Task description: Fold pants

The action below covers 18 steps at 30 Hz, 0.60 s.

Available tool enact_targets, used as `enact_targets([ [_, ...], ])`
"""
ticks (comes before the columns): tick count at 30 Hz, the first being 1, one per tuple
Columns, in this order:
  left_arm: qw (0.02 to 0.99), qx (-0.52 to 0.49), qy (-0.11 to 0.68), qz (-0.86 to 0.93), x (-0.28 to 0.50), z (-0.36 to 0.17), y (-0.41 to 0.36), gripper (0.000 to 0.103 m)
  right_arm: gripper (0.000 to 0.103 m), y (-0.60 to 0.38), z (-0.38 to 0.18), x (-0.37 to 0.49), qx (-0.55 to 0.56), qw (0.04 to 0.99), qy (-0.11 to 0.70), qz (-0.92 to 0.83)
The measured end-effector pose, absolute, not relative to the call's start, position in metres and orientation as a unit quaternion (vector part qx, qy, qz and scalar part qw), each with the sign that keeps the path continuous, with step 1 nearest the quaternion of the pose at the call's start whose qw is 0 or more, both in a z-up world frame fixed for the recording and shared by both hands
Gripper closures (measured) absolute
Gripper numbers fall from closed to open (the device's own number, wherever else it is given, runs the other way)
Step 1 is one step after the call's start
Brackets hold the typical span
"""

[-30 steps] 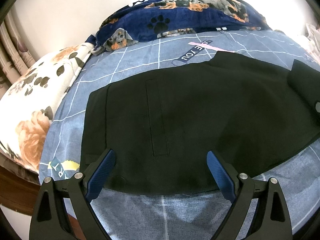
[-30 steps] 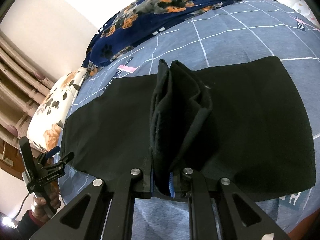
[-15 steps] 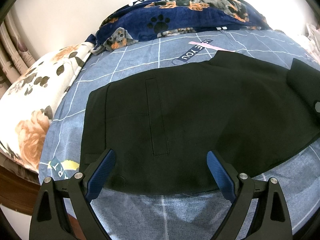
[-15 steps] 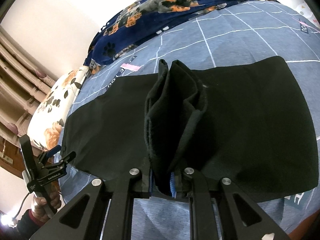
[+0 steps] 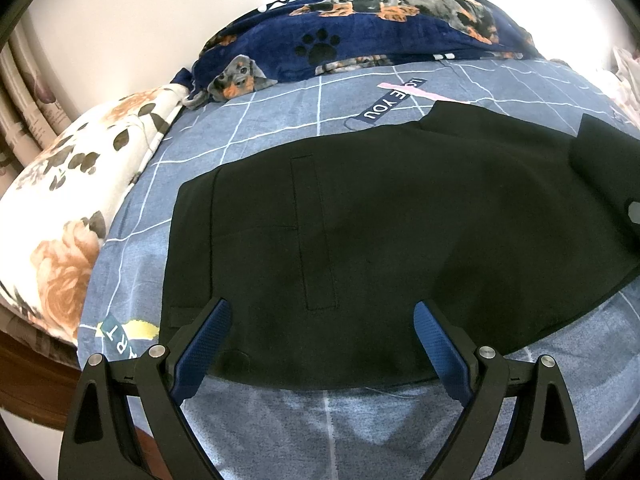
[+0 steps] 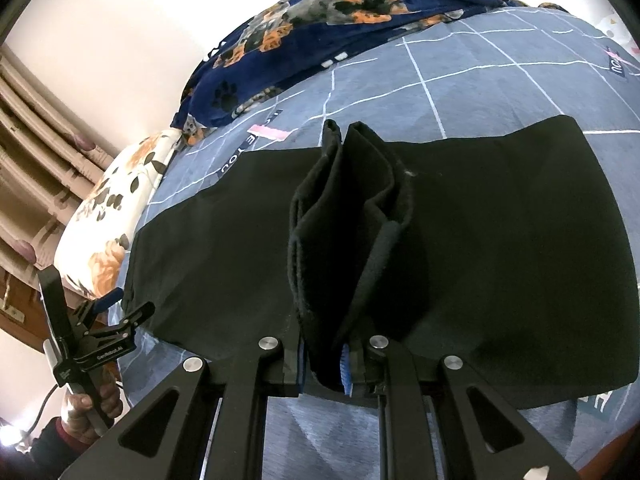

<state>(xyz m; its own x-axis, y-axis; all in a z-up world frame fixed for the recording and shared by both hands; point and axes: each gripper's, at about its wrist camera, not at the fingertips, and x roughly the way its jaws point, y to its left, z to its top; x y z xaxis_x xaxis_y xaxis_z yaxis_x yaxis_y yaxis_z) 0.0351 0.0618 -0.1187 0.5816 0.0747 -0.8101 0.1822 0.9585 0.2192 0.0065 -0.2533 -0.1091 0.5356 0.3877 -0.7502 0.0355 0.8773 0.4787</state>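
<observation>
Black pants [image 5: 400, 220] lie flat across the blue checked bed sheet [image 5: 280, 120], waistband end to the left with a back pocket outline. My left gripper [image 5: 320, 344] is open and empty, its blue pads hovering over the near edge of the waistband end. My right gripper [image 6: 326, 360] is shut on a bunched fold of the pants [image 6: 352, 220], the leg end lifted and standing up above the flat part [image 6: 520, 240]. The left gripper also shows in the right wrist view [image 6: 100, 332], held by a hand at the bed's left edge.
A navy dog-print blanket [image 5: 380, 36] is heaped at the far side of the bed against the white wall. A floral pillow [image 5: 80, 200] lies at the left. Curtains [image 6: 36, 168] hang at the far left. The bed's near edge runs just below both grippers.
My right gripper has carried the held fold slightly further left over the pants. The left gripper has barely moved.
</observation>
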Motion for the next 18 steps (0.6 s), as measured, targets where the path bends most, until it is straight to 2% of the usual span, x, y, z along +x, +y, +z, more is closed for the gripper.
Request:
enact_targets([
  [18,0.878,0.141,0.457,-0.031,0.035,-0.119,0.064,0.010,0.088,-0.236,-0.107,0.011,0.193,0.852,0.474,0.113],
])
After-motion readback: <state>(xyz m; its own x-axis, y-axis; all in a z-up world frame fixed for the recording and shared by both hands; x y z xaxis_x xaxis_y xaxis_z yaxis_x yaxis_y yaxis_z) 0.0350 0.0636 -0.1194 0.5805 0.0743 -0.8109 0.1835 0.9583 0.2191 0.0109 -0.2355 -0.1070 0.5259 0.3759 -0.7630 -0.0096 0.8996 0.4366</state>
